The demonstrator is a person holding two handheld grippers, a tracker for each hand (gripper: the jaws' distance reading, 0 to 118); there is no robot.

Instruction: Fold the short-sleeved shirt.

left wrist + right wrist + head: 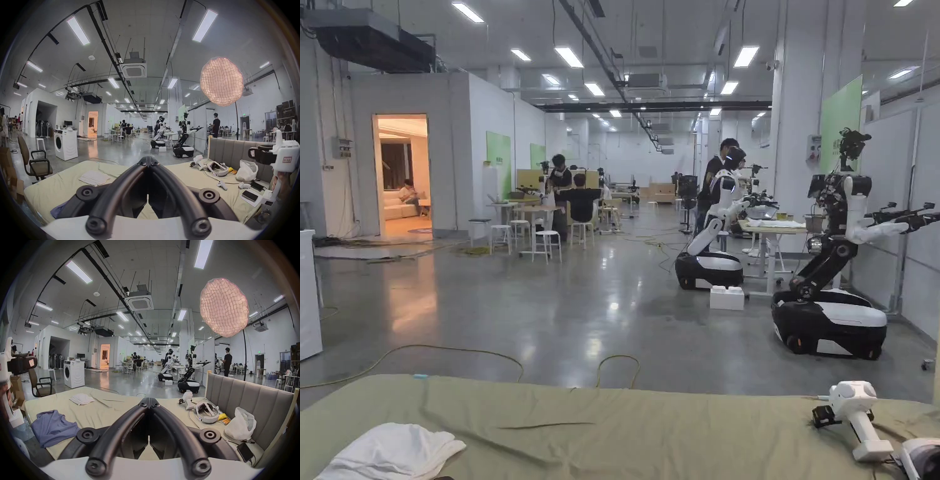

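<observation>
Beyond the bed (650,431), a wide hall with a polished grey floor (581,300) is seen, lit by ceiling strip lights; two wheeled robots (831,300) are parked at the right and several people are gathered at tables further back. Across the near part of the head view the bed's olive-green sheet is spread, rumpled, and a folded white cloth (394,451) is laid at its left, while a spare white gripper (855,417) is laid at its right. In the right gripper view a blue shirt (53,426) is found crumpled at the near left corner of the bed, partly hanging over the edge, well apart from the white cloth (82,398). The right gripper (148,404) is held above the bed with its black jaws brought together at the tips and nothing is gripped between them. The left gripper (148,162) is likewise held over the bed, jaws closed tip to tip on nothing; a corner of the shirt (56,211) is seen below its left jaw. A headset (207,413), a white bag (241,426) and a phone (245,451) are laid along the grey headboard (243,395). A washing machine (73,375) and an office chair (40,384) are stood on the floor at the left, and a round glowing lamp (224,308) is hung above the headboard.
</observation>
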